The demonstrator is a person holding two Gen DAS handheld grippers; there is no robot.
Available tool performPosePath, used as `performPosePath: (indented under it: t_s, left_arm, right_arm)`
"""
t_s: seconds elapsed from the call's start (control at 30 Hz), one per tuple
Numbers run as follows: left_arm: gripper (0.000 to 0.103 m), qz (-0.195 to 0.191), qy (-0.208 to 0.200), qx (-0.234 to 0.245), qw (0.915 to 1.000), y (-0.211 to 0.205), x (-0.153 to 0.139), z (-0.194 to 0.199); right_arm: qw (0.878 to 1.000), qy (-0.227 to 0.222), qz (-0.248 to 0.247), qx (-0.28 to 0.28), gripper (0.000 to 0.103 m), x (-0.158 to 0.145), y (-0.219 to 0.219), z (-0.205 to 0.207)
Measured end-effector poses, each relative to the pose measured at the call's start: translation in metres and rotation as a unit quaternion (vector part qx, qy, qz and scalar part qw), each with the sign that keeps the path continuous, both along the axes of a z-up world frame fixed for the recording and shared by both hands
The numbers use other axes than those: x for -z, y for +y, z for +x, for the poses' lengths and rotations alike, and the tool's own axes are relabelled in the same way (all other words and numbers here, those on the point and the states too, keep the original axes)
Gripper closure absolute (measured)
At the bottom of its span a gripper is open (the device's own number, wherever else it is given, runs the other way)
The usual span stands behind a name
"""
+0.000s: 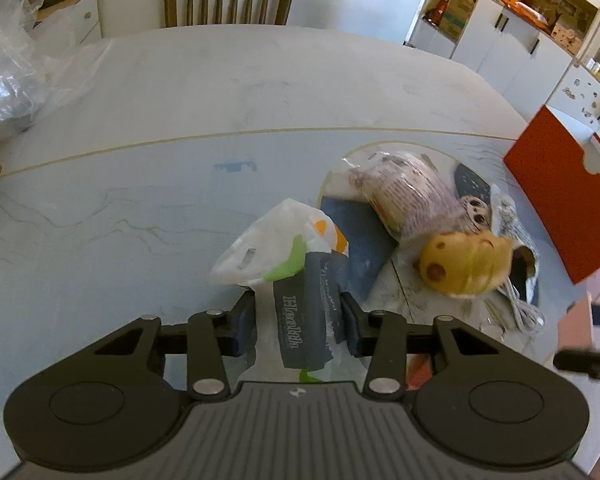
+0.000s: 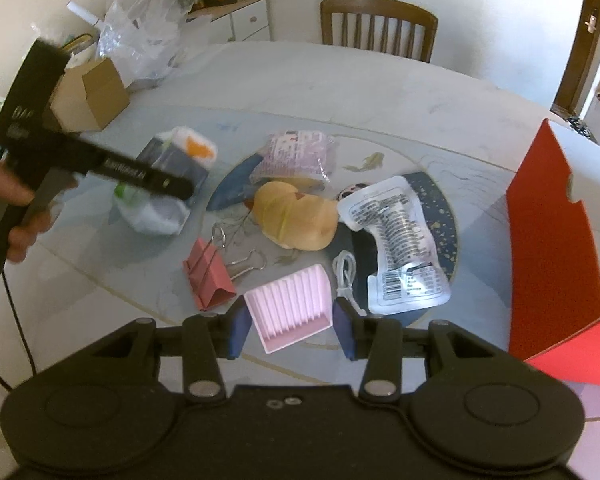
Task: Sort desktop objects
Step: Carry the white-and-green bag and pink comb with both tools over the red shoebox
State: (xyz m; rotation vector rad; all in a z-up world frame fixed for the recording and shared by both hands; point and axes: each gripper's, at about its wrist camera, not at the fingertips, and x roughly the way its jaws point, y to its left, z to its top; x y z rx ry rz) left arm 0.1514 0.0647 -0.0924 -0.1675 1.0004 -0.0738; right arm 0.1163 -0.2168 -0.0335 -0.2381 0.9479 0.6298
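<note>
Desktop objects mostly lie unsorted mid-frame: left gripper (image 1: 298,322) clenches a white packet (image 1: 284,248), right gripper (image 2: 292,326) grips a pink tray (image 2: 290,306).

A white plastic packet with a dark grey "Health" label (image 1: 300,312) stands up off the worktop. A yellow plush toy (image 2: 296,216) lies centre, a pink ribbed tray (image 2: 288,312) near, a pink binder clip (image 2: 210,280) left, a clear printed pouch (image 2: 396,240) right.

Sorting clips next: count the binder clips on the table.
1: a pink metal binder clip with silver wire handles, left of the pink ridged plastic tray. Others may hide under the packets.
</note>
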Motion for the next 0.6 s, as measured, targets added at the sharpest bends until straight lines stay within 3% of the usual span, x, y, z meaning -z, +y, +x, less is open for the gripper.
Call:
performPosePath:
  t_s: [0.27, 0.6]
  left_arm:
    - [0.061, -0.018, -0.016, 0.01, 0.9997, -0.006, -0.014, -0.027]
    - [0.061, -0.048, -0.056, 0.025, 0.997, -0.027, -0.058, -0.041]
  right_arm:
    - [0.999, -0.013, 0.016, 0.024, 0.06, -0.018, -0.008, -0.004]
    - [0.995, -0.041, 0.046, 0.075, 0.06, -0.051, -0.045, 0.0]
